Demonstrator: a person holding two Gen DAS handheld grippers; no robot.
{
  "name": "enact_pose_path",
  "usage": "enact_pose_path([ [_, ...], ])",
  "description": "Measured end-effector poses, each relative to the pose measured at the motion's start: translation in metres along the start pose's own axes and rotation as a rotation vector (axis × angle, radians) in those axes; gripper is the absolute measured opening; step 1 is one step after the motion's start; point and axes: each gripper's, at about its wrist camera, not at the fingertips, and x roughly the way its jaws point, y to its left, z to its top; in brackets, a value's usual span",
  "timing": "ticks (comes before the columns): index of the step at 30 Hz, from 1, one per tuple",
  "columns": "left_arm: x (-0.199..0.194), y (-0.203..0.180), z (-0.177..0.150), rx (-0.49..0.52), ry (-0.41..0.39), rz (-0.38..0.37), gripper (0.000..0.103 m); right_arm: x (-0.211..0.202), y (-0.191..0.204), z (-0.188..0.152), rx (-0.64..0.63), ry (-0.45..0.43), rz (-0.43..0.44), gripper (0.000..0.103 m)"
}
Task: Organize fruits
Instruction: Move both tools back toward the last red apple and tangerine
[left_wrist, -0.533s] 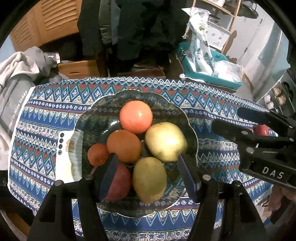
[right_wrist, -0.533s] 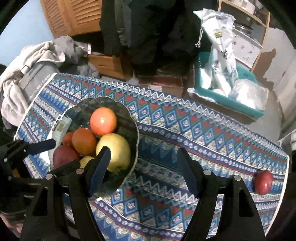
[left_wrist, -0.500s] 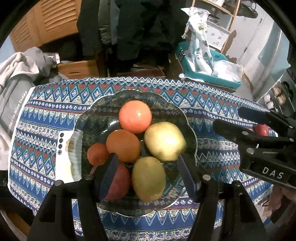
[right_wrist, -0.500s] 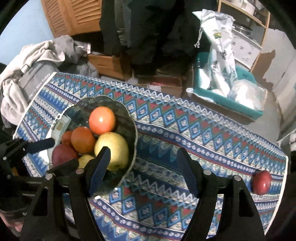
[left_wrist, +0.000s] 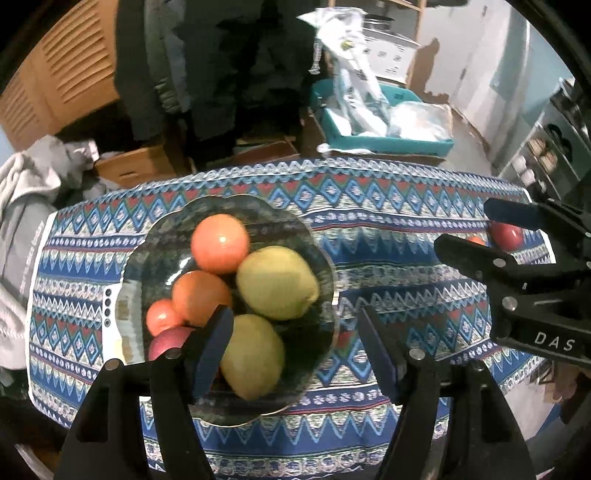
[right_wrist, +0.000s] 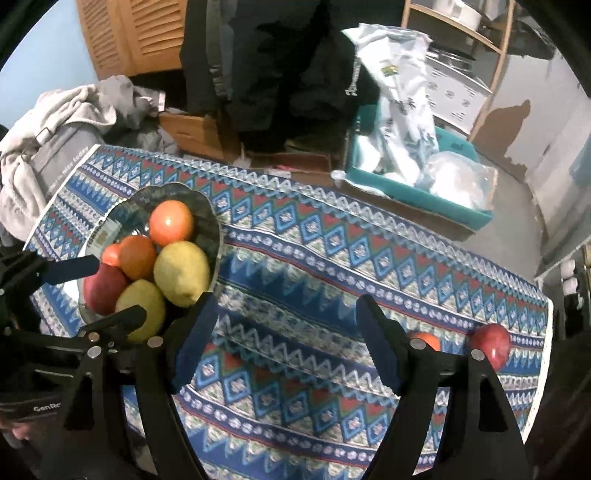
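Note:
A dark glass bowl (left_wrist: 325, 266) on the patterned tablecloth holds oranges (left_wrist: 220, 243), two yellow-green pears (left_wrist: 277, 282) and a red apple (left_wrist: 168, 341). My left gripper (left_wrist: 295, 343) is open and empty, above the bowl's near right side. My right gripper (right_wrist: 282, 336) is open and empty over the bare cloth in the middle of the table; it also shows at the right of the left wrist view (left_wrist: 476, 232). A red apple (right_wrist: 489, 341) and a small orange fruit (right_wrist: 424, 338) lie near the table's right edge.
The bowl (right_wrist: 216, 236) sits at the table's left. A white remote (left_wrist: 110, 321) lies left of the bowl. Beyond the far edge are a teal bin with bags (right_wrist: 413, 173), cardboard boxes and grey clothes (right_wrist: 55, 125).
Both grippers have shifted to the right: the bowl sits further left in both views. The small orange fruit beside the red apple has come into view.

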Motion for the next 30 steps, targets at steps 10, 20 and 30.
enact_pose_path([
  [10,-0.004,-0.055,0.003,0.115,-0.002,-0.01,0.075,-0.021,-0.045,-0.03,0.063,-0.007,-0.039,0.079],
  [20,-0.001,-0.099,0.0,0.176,0.027,-0.057,0.077,-0.042,-0.087,-0.055,0.12,-0.015,-0.08,0.086],
  [30,-0.001,-0.136,0.003,0.238,0.027,-0.069,0.077,-0.053,-0.131,-0.083,0.182,0.01,-0.114,0.086],
])
